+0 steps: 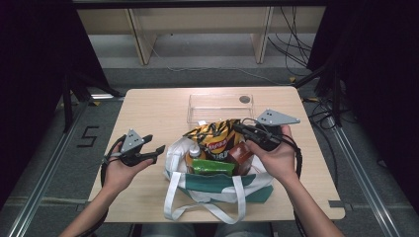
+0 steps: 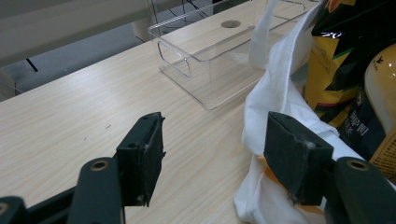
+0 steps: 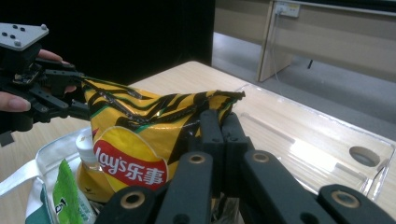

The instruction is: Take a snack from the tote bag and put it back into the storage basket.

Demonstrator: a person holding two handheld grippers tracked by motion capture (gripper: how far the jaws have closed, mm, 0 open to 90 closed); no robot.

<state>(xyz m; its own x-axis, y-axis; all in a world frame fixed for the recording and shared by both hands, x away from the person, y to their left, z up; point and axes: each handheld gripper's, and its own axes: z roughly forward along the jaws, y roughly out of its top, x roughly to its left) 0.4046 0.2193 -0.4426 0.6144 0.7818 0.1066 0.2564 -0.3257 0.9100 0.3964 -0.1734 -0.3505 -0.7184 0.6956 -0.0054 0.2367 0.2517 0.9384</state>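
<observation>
From above, the chip bag [image 1: 217, 140] stands in the tote [image 1: 217, 185] mid-tabletop [image 1: 153, 111], the right claw [image 1: 243, 129] at its top corner. Along the left claw [image 2: 215, 156], jaws stand apart, empty, beside the tote's white cloth. Along the right claw [image 3: 219, 128], jaws are clamped on the bag's crimped seam. Light, crinkly, crushable, I'd judge: that seam is the place to hold.

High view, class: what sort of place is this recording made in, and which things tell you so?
Probably a lab or recording studio rather than a home. A small wooden table stands between metal floor rails, with black curtains at both sides and loose cables on the floor behind.
</observation>
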